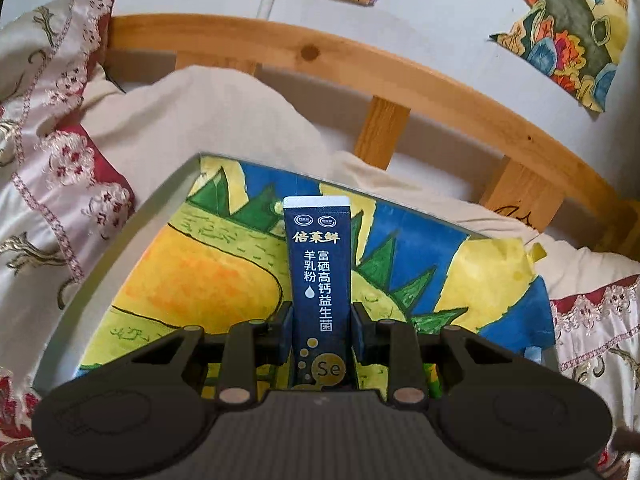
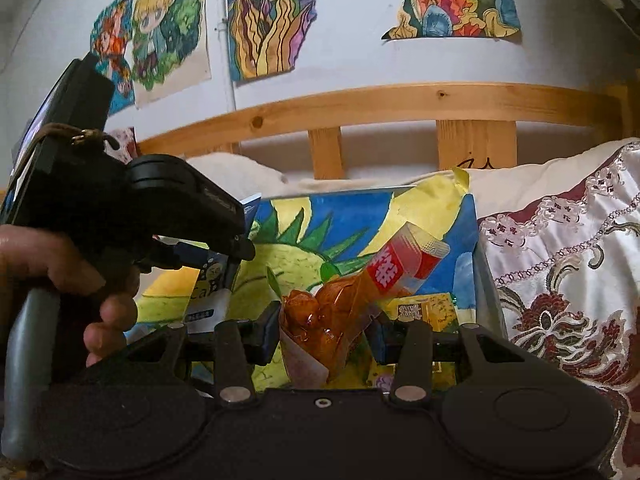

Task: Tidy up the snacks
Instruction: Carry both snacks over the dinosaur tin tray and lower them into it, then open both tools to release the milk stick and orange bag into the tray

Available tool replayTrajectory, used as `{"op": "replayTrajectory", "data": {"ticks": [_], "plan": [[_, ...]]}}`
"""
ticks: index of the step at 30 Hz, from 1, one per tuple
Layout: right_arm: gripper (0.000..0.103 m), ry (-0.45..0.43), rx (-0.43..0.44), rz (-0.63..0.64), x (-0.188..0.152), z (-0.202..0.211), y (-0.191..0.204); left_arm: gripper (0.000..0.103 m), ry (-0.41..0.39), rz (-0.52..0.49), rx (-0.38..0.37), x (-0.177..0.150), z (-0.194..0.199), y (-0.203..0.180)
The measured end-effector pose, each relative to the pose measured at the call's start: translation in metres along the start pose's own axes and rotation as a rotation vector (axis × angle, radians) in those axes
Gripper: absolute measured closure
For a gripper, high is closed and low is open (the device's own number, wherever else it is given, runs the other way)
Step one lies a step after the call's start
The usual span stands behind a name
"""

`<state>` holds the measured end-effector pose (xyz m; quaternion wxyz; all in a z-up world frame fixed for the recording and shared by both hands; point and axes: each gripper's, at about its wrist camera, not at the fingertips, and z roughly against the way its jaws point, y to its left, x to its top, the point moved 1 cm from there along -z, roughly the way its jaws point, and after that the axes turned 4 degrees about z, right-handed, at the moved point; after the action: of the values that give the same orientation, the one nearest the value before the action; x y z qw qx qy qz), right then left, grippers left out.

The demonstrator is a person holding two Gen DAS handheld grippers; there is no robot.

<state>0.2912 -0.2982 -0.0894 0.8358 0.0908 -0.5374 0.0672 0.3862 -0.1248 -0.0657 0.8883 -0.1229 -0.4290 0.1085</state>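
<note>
My left gripper [image 1: 321,332] is shut on a tall dark blue milk-powder stick packet [image 1: 319,280] and holds it upright over a box [image 1: 120,240] lined with a colourful drawing. My right gripper [image 2: 326,330] is shut on a clear orange snack packet with a red label [image 2: 352,296], tilted up to the right, above the same box [image 2: 486,288]. The left gripper's body [image 2: 120,208], in a hand, shows at the left of the right wrist view, with the blue packet [image 2: 212,280] partly hidden under it.
The box sits on a bed among embroidered cream and red pillows [image 1: 52,160] [image 2: 568,264]. A wooden headboard rail [image 1: 360,68] runs behind it, with drawings on the white wall [image 2: 272,20]. A small yellow packet [image 2: 424,312] lies in the box.
</note>
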Motion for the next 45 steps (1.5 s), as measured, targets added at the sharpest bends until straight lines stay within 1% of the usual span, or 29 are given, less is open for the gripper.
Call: {"op": "replayTrajectory", "data": {"ticks": [9,15,22,26,27,29,31,33,35,42,45], "plan": [[0.055,0.031,-0.022,0.012,0.000,-0.006,0.002,0.070,0.027,-0.003,0.013,-0.007,-0.010,0.001],[0.049,0.035,-0.028,0.030,-0.001,-0.007,0.005,0.069,0.045,-0.012,0.043,-0.012,-0.014,0.001],[0.043,0.038,-0.022,0.042,0.000,-0.007,0.006,0.065,0.057,-0.014,0.035,-0.014,-0.014,0.001],[0.040,0.038,-0.017,0.057,0.000,-0.006,0.009,0.052,0.051,-0.012,0.026,-0.013,-0.009,0.003],[0.038,0.035,-0.017,0.063,0.000,-0.005,0.010,0.050,0.047,-0.011,0.023,-0.012,-0.008,0.003],[0.030,0.023,-0.019,0.079,0.001,-0.004,0.013,0.045,0.039,-0.008,0.017,-0.011,-0.005,0.004],[0.025,0.008,-0.018,0.096,0.002,-0.001,0.016,0.043,0.032,-0.006,0.014,-0.010,-0.001,0.005],[0.025,-0.004,-0.025,0.109,0.004,0.001,0.018,0.038,0.022,-0.002,0.010,-0.008,0.003,0.006],[0.022,-0.009,-0.027,0.115,0.005,0.002,0.019,0.030,0.009,0.002,0.011,-0.006,0.009,0.008],[0.014,-0.055,-0.063,0.133,0.016,0.015,0.020,0.019,-0.050,-0.013,0.015,0.004,0.042,0.014],[0.009,-0.082,-0.073,0.114,0.026,0.031,0.020,0.015,-0.075,-0.010,0.019,0.008,0.063,0.019]]}}
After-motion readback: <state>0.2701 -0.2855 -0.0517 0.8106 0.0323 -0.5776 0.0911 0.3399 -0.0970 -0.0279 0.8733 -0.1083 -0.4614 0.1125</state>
